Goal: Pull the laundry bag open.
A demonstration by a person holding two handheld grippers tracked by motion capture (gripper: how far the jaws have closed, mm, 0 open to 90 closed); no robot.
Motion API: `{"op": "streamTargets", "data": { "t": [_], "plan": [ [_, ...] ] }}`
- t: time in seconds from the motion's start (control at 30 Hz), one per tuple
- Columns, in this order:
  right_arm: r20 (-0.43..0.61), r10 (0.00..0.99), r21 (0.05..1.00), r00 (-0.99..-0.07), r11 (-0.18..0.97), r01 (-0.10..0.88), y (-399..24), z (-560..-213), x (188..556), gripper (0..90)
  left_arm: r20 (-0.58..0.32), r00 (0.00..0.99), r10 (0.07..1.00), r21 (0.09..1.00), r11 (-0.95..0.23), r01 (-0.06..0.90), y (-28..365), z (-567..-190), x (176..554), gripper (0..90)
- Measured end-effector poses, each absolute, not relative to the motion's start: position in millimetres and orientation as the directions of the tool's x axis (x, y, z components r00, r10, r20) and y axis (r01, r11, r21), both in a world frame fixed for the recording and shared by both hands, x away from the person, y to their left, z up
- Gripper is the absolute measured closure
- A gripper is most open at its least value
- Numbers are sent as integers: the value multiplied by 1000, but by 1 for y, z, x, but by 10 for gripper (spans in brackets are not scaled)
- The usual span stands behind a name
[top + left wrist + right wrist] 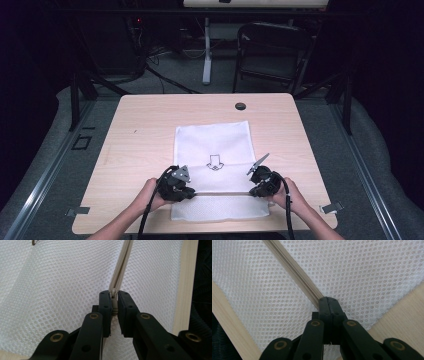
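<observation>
A white mesh bag [214,150] lies flat on the wooden counter [140,125], a little toward the person's side, with a small arrow drawing [215,162] on its upper layer. A beige zipper [222,193] runs across the bag near its front edge, from one tool to the other.

The left tool [190,192] is at the left end of the zipper. In the left gripper view its jaws are clamped on the zipper pull [114,303], which stands between the two black pads, and the zipper tape [122,265] goes away from it over the mesh.

The right tool [254,191] is at the right end of the zipper. In the right gripper view its jaws are pressed together, with the end of the zipper [294,270] running in between their tips; it seems they pinch the zipper end with the mesh there, but the tips hide the exact place.

Both hands, the left hand [150,195] and the right hand [287,195], hold the tools low over the bag. Far on the counter there is a small dark round cap [240,106].
</observation>
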State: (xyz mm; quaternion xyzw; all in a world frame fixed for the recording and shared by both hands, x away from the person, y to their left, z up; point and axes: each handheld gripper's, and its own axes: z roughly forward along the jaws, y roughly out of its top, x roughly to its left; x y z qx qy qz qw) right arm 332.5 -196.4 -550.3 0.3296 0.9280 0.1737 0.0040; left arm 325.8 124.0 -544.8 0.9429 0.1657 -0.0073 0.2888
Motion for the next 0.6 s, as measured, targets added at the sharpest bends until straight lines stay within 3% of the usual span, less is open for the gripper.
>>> {"op": "streamTargets", "data": {
  "t": [0.6],
  "plan": [
    [107, 608, 323, -787, 727, 606, -196, -550, 333, 900, -134, 931, 339, 544, -760, 355, 142, -547, 323, 822]
  ]
}}
